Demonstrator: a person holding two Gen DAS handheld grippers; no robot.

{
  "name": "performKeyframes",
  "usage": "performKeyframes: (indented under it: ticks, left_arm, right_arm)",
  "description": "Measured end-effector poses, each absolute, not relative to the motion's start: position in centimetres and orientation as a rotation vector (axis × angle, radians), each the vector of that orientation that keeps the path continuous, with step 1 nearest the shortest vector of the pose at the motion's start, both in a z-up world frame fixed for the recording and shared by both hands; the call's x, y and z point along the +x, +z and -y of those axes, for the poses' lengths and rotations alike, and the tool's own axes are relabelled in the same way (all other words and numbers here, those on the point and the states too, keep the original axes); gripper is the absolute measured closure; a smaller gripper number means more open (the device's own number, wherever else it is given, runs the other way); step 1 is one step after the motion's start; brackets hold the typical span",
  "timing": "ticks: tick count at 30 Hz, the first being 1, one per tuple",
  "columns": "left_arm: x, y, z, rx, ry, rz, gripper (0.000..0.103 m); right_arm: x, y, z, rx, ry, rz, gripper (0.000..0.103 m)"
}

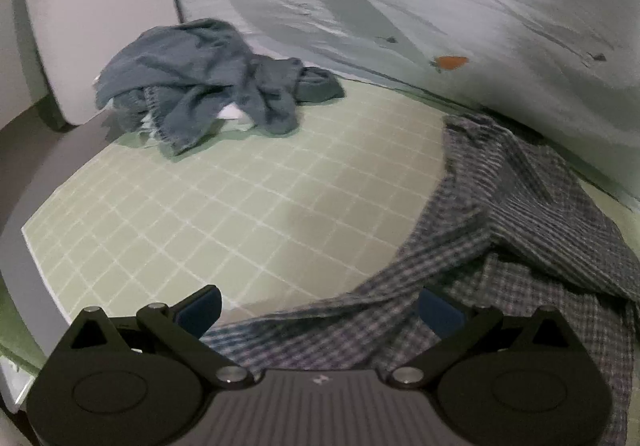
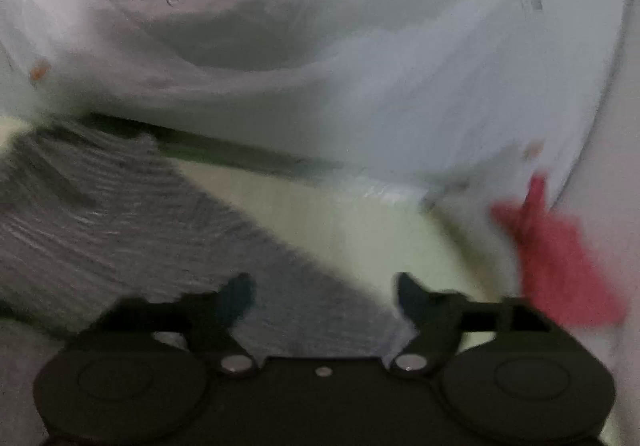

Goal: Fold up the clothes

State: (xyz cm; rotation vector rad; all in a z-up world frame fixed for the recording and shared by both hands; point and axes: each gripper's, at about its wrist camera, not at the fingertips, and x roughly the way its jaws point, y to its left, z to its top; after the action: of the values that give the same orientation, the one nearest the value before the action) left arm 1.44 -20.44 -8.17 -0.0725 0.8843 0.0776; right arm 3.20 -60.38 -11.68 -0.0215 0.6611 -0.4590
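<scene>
- Green grid mat covers the table.
- Blue-grey heap lies at ten o'clock.
- Checked shirt sprawls at four o'clock.
- Red cloth sits beyond, blurred.

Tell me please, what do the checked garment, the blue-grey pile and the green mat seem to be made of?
Checked garment: thin woven fabric, probably cotton shirting; small check, soft creases.
Blue-grey pile: thicker, matte cloth, perhaps brushed or knitted; a frayed-looking edge shows.
Green mat: smooth, flat sheet with a printed white grid, likely a vinyl or rubber cutting mat; slight sheen.
</scene>
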Motion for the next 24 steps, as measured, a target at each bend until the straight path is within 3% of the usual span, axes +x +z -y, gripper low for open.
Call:
performKeyframes:
  ticks: [6,16,20,24]
  left_arm:
    - [2.4,-8.9,15.2,-0.109,0.069,-0.911,0.0]
    - [6.4,-9.0,3.3,-0.054,-0.071,-0.969,0.0]
    - [7.9,-9.6,-0.8,-0.019,-0.125,-0.984,0.0]
    - [8.7,-9.7,-3.8,0.01,-0.139,-0.998,0.0]
  right_arm:
    - [0.2,-12.5,53.2,0.339,-0.37,-0.694,0.0]
    - [0.5,-12.6,34.0,0.465,-0.389,-0.727,0.002]
    - [0.9,-14.0,26.8,0.52,-0.349,-0.755,0.013]
    - [0.8,-14.5,21.0,0.527,-0.245,-0.802,0.034]
